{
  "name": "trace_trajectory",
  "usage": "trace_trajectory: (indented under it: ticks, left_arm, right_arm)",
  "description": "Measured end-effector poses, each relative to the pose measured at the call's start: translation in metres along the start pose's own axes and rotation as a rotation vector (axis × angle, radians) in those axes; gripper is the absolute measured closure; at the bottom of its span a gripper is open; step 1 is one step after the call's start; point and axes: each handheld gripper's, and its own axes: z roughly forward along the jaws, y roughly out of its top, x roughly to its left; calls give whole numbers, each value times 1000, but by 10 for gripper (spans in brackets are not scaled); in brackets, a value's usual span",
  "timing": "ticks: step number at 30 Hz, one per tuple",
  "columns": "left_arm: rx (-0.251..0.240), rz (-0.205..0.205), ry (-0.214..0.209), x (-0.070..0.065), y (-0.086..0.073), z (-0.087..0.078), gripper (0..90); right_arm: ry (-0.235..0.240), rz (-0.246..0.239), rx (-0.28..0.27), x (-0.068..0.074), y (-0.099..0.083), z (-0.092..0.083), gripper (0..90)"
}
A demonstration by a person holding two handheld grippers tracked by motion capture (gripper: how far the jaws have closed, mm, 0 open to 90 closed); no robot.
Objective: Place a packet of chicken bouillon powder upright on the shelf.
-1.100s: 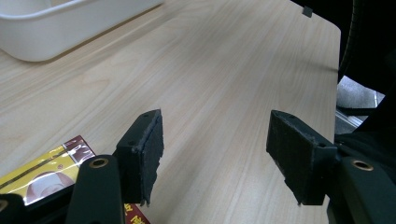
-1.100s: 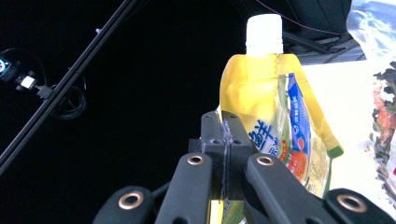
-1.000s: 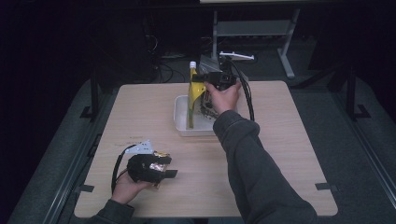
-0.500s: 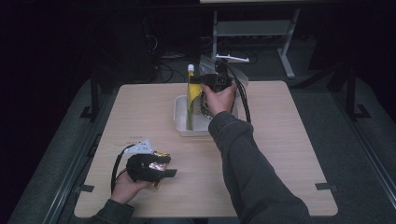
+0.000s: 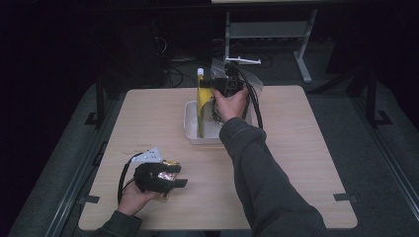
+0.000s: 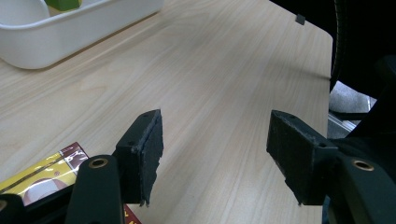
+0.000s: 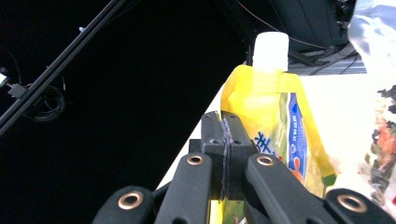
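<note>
Fingers first: on the right gripper (image 7: 225, 135) the two black pads are pressed flat together, clamped on the edge of a yellow stand-up pouch with a white screw cap (image 7: 275, 126). From the right gripper view the pouch rises upright just past the jaws, cap on top, blue and orange print on its face. Up in the high view, the right gripper (image 5: 213, 85) sits over the far middle of the table, and the yellow pouch (image 5: 201, 106) hangs upright with its lower end down inside a white rectangular plastic tub (image 5: 190, 129). Whether the bottom of the pouch rests on the tub floor, I can't tell. Beside the pouch, under the right hand (image 5: 231, 103), a clear crinkly bag with dark and reddish contents (image 5: 215, 111) sits in the same tub; in the right gripper view it shows at the far right (image 7: 383, 135).

Over to the left gripper (image 6: 215, 149): jaws standing well apart, nothing but bare wood between the pads. It lies low on the near left part of the light wooden table (image 5: 306, 148), held in the left hand (image 5: 131, 197). Just beside its left jaw lies a flat red-and-gold packet (image 6: 39, 172), touching the tabletop. The white tub (image 6: 70, 30) shows well away at the upper left of that view.
</note>
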Motion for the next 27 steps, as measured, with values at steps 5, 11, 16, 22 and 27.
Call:
trace_trajectory:
  ticks: [5, 11, 16, 22, 27]
  left_arm:
    - [-4, 2, -3, 0, 1, 0, 356]
    - [-11, 0, -5, 0, 1, -1, 356]
    - [-16, -1, -6, 0, 1, -2, 356]
    - [-21, -2, -11, 0, 2, -3, 356]
    - [-25, -2, -15, 0, 2, -3, 356]
  right_arm:
    - [-31, -44, 8, 1, 3, 2, 891]
    - [-60, -112, 32, 9, 7, 7, 891]
    - [-61, -90, 10, 8, 4, 9, 891]
    - [-93, -116, -6, 10, 5, 11, 891]
    - [-106, -138, -18, 13, 5, 13, 892]
